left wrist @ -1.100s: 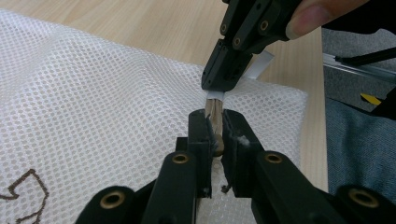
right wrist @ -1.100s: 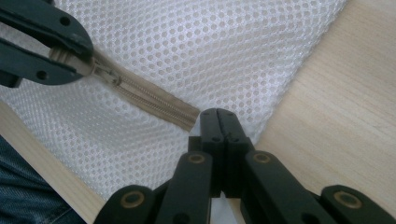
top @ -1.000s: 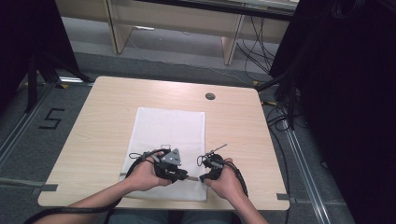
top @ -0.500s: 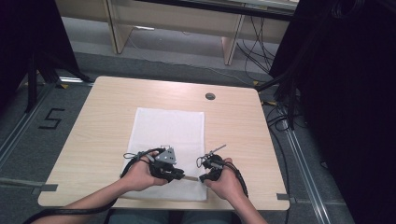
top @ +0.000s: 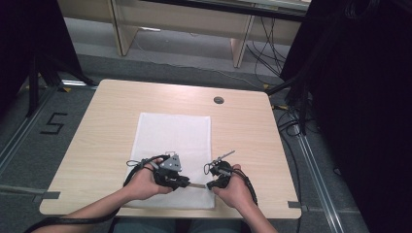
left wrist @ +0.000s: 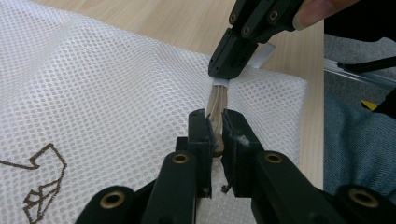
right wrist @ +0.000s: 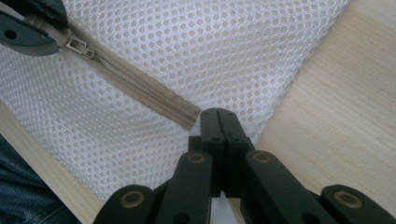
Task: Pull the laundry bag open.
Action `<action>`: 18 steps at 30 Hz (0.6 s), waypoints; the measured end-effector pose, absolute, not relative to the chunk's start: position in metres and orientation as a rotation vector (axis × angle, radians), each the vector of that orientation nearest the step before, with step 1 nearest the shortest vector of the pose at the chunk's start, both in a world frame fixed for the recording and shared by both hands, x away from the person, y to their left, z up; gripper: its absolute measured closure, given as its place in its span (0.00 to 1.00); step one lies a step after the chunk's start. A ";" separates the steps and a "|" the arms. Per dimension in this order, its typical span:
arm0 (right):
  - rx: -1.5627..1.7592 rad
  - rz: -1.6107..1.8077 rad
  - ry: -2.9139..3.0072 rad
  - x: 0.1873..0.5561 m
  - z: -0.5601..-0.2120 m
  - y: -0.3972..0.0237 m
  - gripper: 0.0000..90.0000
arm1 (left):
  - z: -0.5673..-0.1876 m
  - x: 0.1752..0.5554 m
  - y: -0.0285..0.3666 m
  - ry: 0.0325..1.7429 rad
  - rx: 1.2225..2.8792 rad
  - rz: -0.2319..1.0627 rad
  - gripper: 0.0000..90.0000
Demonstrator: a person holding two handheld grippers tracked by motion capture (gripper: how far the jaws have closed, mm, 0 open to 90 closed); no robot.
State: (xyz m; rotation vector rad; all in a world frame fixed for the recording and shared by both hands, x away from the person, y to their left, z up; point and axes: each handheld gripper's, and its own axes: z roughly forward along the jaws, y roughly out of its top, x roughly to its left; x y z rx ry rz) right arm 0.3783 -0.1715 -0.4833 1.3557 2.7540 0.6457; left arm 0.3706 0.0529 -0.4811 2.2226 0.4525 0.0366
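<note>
White mesh laundry bag (top: pixel 175 155) with a beige zipper (top: pixel 197 185) lies flat on the light wooden table (top: pixel 97 131), its near edge by the person's side; in the high view both hands meet over that edge, the left gripper (top: pixel 187 182) and the right gripper (top: pixel 210 185) facing each other along the zipper. In the left gripper view, the left gripper (left wrist: pixel 215 133) has its jaws clamped on the zipper (left wrist: pixel 215 105), and the right gripper (left wrist: pixel 223 77) pinches the fabric at the zipper's far end. In the right gripper view, the right gripper (right wrist: pixel 219 116) is closed on the bag's edge (right wrist: pixel 196 56) beside the zipper's end (right wrist: pixel 135 81), while the left gripper's jaw tip covers the metal slider (right wrist: pixel 77 45).
</note>
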 end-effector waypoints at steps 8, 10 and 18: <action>1.377 0.595 2.726 0.376 -0.481 -0.167 1.00 | -0.481 0.371 0.055 0.466 2.239 0.041 0.91; 1.367 0.599 2.729 0.376 -0.482 -0.168 1.00 | -0.481 0.370 0.054 0.470 2.231 0.034 0.91; 1.410 0.596 2.712 0.373 -0.482 -0.166 1.00 | -0.482 0.371 0.055 0.464 2.253 0.039 0.91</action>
